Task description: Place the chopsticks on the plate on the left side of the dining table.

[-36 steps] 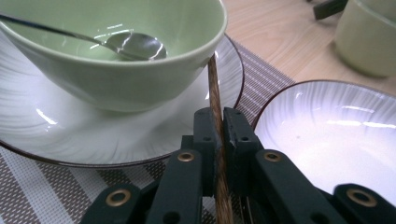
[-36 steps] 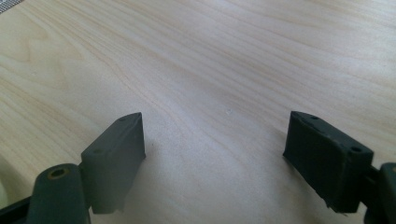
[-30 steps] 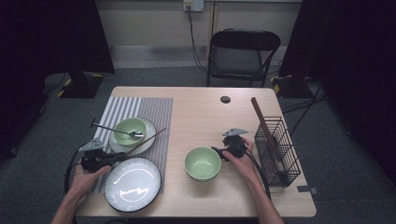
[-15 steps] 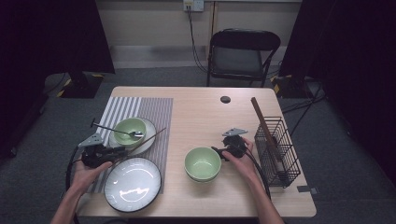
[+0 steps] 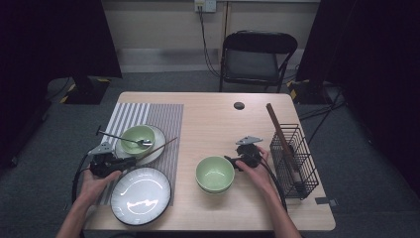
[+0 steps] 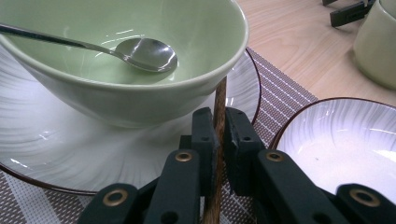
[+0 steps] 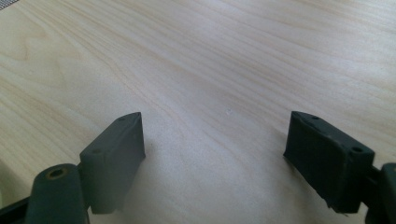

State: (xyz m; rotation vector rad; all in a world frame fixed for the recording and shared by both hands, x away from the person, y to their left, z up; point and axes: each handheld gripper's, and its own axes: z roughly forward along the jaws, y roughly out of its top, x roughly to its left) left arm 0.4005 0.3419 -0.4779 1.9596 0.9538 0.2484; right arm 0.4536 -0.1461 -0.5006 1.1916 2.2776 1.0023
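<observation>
My left gripper [image 5: 131, 160] [image 6: 219, 125] is shut on the near end of a brown chopstick [image 5: 161, 147] [image 6: 220, 99]. Its jaws have just been closing with the chopstick between them. The stick leans on a small white plate [image 5: 157, 149] [image 6: 56, 154]. That plate carries a green bowl [image 5: 137, 139] [image 6: 116, 95] with a metal spoon [image 5: 124, 138] [image 6: 147, 53] in it. My right gripper [image 5: 229, 159] [image 7: 215, 140] is open over bare wood, close to the right of a second green bowl [image 5: 214, 173] [image 6: 378, 46].
A large white plate [image 5: 140, 195] [image 6: 345, 140] lies at the front left, partly on a striped placemat [image 5: 143, 114]. A black wire basket [image 5: 293, 158] holding a long brown stick [image 5: 280, 134] stands at the right. A black disc [image 5: 239, 105] lies at the back.
The left gripper has edged slightly toward the small plate. The right hand and both bowls have stayed where they were.
</observation>
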